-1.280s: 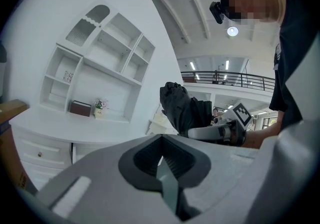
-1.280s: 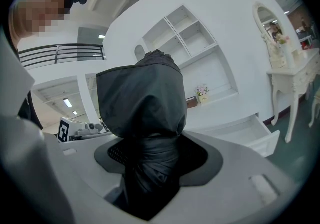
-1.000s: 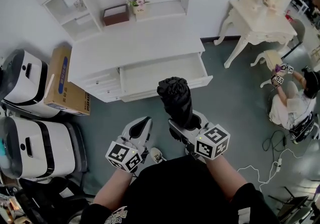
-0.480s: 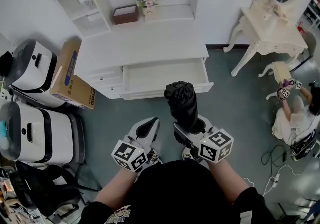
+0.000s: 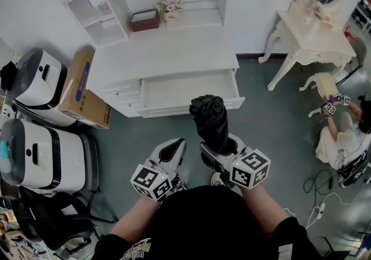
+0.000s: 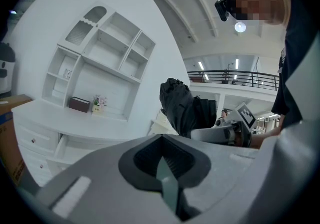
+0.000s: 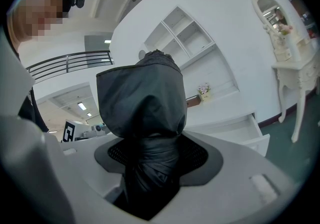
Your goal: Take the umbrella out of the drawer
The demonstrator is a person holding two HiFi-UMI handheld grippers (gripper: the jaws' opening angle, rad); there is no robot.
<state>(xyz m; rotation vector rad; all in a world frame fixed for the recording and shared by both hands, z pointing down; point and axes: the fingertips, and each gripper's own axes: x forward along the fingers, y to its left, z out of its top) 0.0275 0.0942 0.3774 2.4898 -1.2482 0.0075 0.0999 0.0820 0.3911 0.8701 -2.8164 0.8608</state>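
A folded black umbrella point(image 5: 211, 121) stands upright in my right gripper point(image 5: 219, 150), whose jaws are shut on its lower part; in the right gripper view the umbrella point(image 7: 144, 133) fills the middle, rising out of my right gripper point(image 7: 150, 168). The white drawer point(image 5: 188, 90) of the desk hangs open just beyond it, and its inside looks bare. My left gripper point(image 5: 171, 152) is held beside the right one, shut with nothing in it. From the left gripper view, the umbrella point(image 6: 186, 109) shows beyond my left gripper point(image 6: 162, 160).
The white desk point(image 5: 162, 56) carries a shelf unit with a brown box point(image 5: 144, 20) and a small flower pot point(image 5: 170, 7). A cardboard box point(image 5: 84, 92) and two white machines point(image 5: 40, 125) stand at the left. A white dressing table point(image 5: 313, 36) and a seated person point(image 5: 342, 131) are at the right.
The view has shifted a little across the earlier frames; the umbrella stays upright in my right gripper, in front of the open drawer. Both grippers hold much the same pose.
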